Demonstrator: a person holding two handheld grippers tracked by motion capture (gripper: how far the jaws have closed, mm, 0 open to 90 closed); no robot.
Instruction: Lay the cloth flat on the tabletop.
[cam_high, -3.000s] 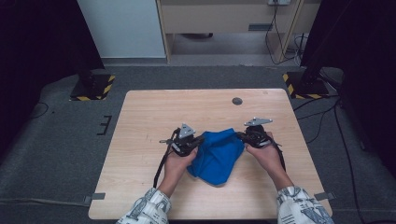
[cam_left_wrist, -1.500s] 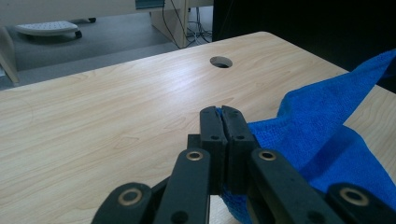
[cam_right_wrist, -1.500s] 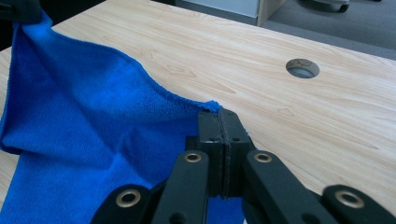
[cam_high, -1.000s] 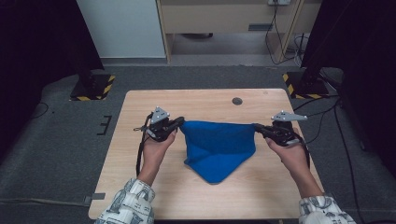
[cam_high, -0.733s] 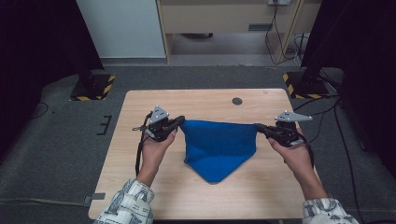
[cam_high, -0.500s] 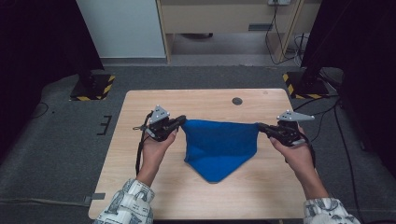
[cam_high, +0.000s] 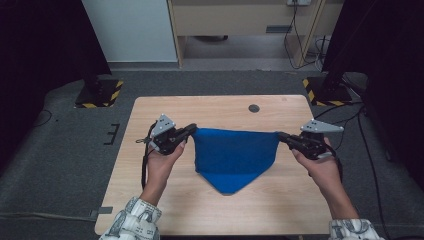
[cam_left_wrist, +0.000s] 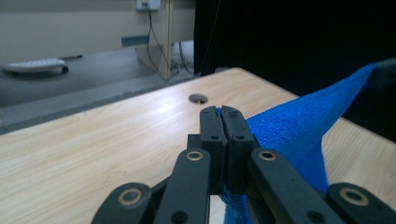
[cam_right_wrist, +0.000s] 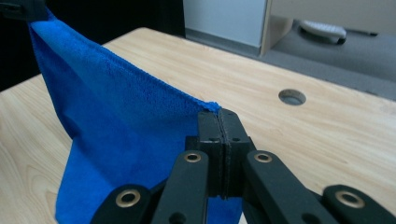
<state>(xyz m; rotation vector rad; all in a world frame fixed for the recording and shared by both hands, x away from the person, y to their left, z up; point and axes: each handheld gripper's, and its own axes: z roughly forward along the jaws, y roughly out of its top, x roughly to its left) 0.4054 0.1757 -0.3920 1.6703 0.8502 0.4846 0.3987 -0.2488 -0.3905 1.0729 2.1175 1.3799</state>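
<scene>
**Blue cloth stretched between two grippers above a wooden table**

While a person's two hands reach in from the near edge, a light wooden table (cam_high: 150, 200) takes up the middle of the high view, standing on grey carpet. All places that follow are given relative to this table.

Above its centre hangs a blue cloth (cam_high: 232, 157). Its top edge is pulled taut from side to side, and the rest droops to a point that meets the tabletop nearer the person.

Over the table's left half, the left gripper (cam_high: 189, 132) is clenched on the cloth's left top corner; in the left gripper view its black jaws press together with blue fabric pinched between them. Over the right half, the right gripper (cam_high: 281, 136) grasps the opposite top corner the same way, jaws tight on the cloth's edge.

Near the table's far edge, beyond the cloth, sits a small round cable hole (cam_high: 254, 108).
</scene>
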